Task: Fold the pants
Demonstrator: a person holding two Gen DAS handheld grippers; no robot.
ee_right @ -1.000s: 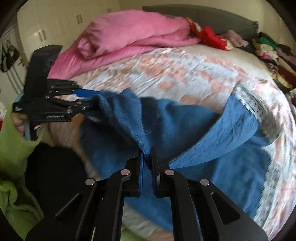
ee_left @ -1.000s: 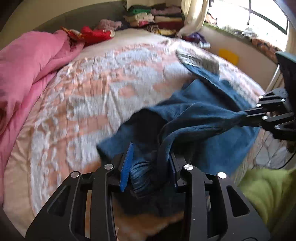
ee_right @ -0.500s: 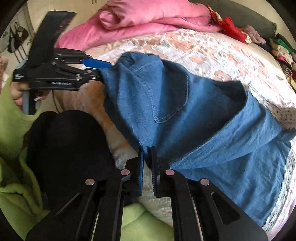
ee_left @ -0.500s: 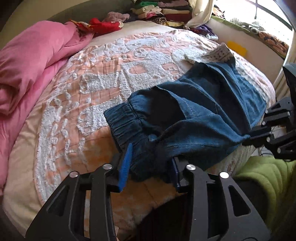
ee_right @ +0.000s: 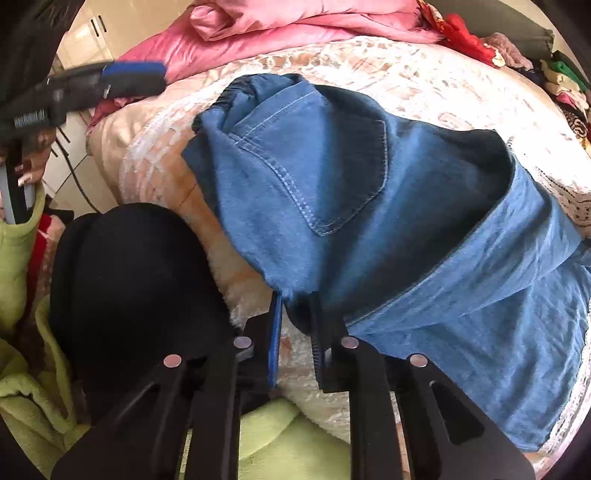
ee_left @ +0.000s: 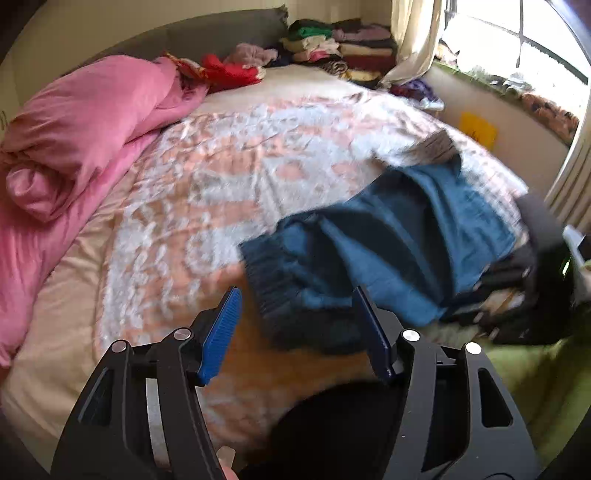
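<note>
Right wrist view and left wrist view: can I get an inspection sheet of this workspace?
surface: bed with a peach and white spread
job's things: blue pants, crumpled at the near edge, pocket up
clutter: pink duvet, clothes stack, red garment, green cloth
claws: left claw open, just been opening, clear of the pants; right claw slightly open, just been opening, pants' edge between the pads
cables: one dark cable beside the bed
surroundings: window, curtain
</note>
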